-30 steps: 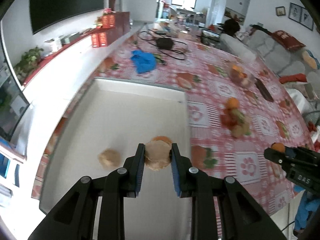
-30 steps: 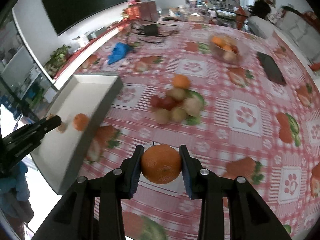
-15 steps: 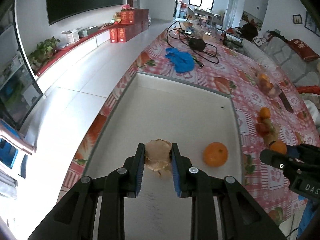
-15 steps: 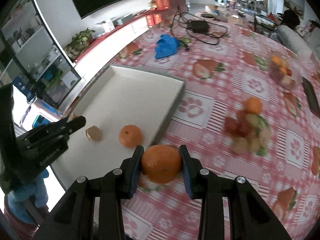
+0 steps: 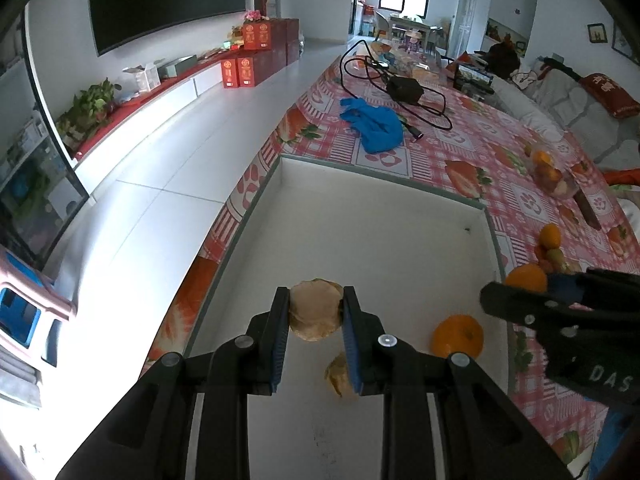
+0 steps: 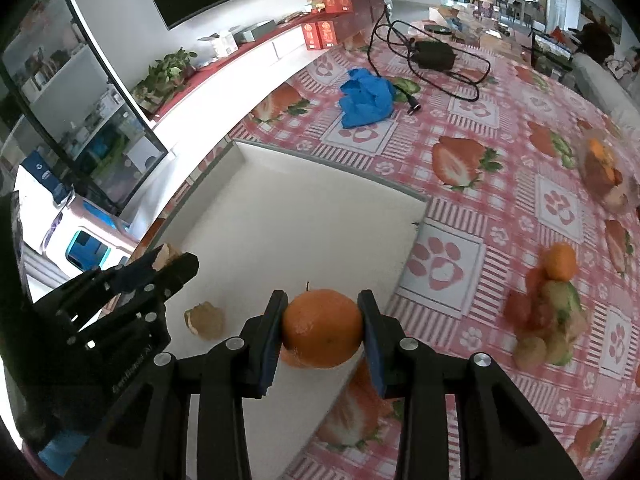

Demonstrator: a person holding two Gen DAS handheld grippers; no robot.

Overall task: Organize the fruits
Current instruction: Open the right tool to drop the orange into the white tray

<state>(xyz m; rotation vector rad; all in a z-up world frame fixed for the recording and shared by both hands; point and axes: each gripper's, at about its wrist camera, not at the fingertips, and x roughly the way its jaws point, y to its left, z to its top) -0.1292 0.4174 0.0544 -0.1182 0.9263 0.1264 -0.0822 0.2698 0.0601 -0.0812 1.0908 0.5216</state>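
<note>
My left gripper (image 5: 315, 314) is shut on a tan, dried-looking fruit (image 5: 316, 314) and holds it above the white tray (image 5: 360, 220). A second tan fruit (image 5: 338, 376) and an orange (image 5: 457, 336) lie in the tray. My right gripper (image 6: 322, 330) is shut on an orange (image 6: 322, 328) over the tray's near right edge; it also shows in the left wrist view (image 5: 520, 280). The left gripper shows at the left of the right wrist view (image 6: 160, 264). A pile of mixed fruit (image 6: 552, 312) lies on the tablecloth to the right.
A blue cloth (image 5: 374, 128), a black adapter with cables (image 5: 404, 88) and a clear container of fruit (image 6: 604, 176) lie farther along the red checked tablecloth (image 6: 500, 152). The table's left edge drops to the white floor (image 5: 160, 184).
My right gripper has carried its orange from over the tablecloth to the tray's edge. My left gripper, still holding the tan fruit, has drawn back toward the tray's near end.
</note>
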